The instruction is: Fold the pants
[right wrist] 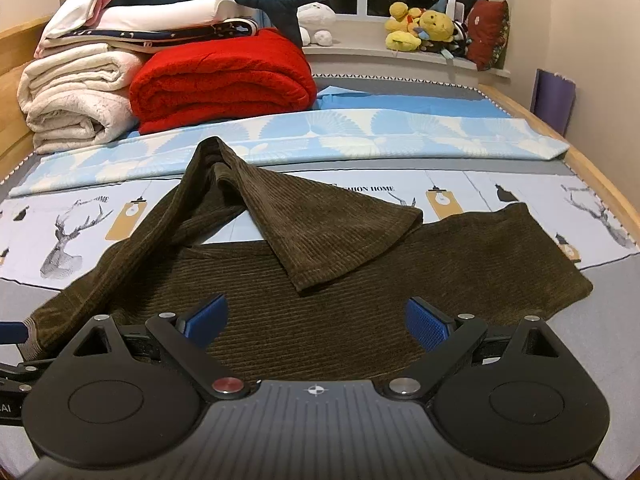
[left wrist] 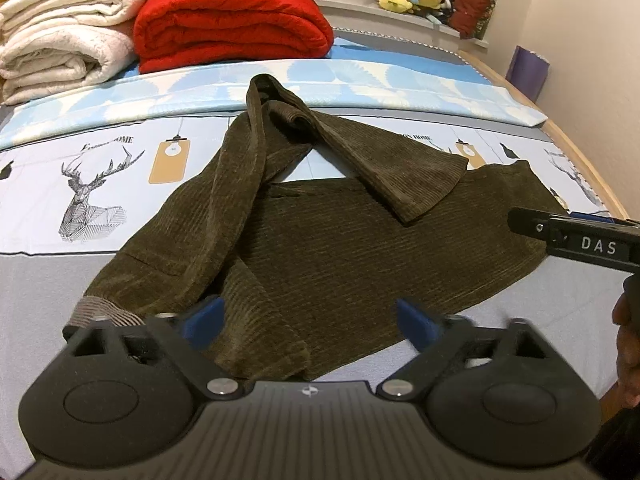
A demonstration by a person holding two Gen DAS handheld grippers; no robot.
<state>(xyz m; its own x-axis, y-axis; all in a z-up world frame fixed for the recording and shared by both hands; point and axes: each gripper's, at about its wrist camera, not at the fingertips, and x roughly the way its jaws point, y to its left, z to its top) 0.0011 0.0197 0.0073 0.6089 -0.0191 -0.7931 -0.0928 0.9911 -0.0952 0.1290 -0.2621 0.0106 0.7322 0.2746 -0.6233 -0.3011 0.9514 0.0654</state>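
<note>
Pants (left wrist: 320, 248) lie crumpled on the bed (left wrist: 60, 280), mid-frame.
Left gripper (left wrist: 308, 324) and right gripper (right wrist: 316, 322) both gape wide, holding nothing.

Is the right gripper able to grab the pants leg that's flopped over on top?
Probably yes. The right gripper is open above the pants, and the folded-over leg lies straight ahead with nothing between them.

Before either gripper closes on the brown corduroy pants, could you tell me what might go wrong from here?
1. One leg of the pants lies twisted, its cuff flopped back across the other leg; folding now would likely trap that twist and leave a lumpy fold.
2. Both the left gripper and right gripper are open over stacked layers near the front edge, so a pinch may catch only the top layer.
</note>
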